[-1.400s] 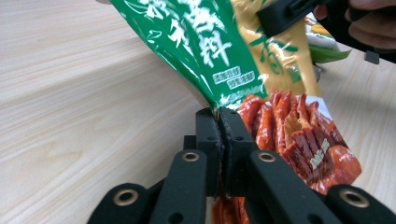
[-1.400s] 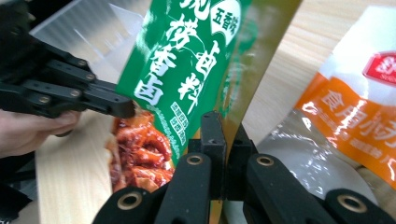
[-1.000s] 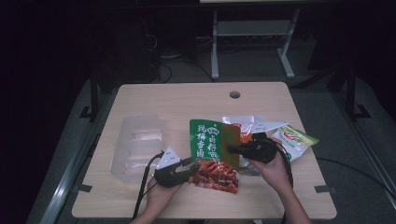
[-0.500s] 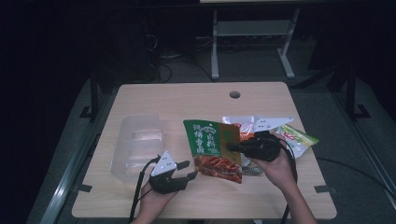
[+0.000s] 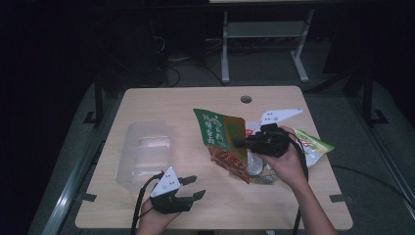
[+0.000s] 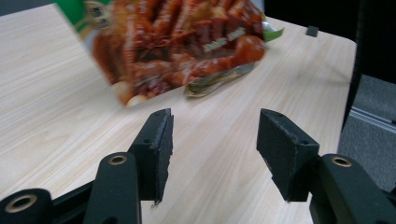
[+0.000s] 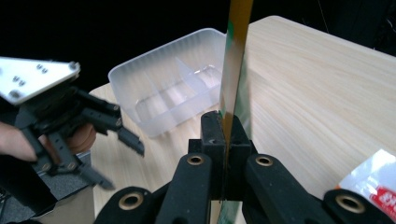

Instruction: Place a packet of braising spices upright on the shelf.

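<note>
While the left gripper has drawn clear, its jaws just opened and empty, the snack bag now hangs off the tabletop, clamped edge-on in the right gripper; the clear divided tray seems its destination.

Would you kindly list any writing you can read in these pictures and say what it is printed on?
Nothing can be quoted with certainty.
Green and red snack bag, pinched by the right tool: large pale characters on its green top, too blurred to read.
Same bag in the left gripper view: a pale line of print across the red picture, blurred.
Green packet on the table: print too small to read.
</note>
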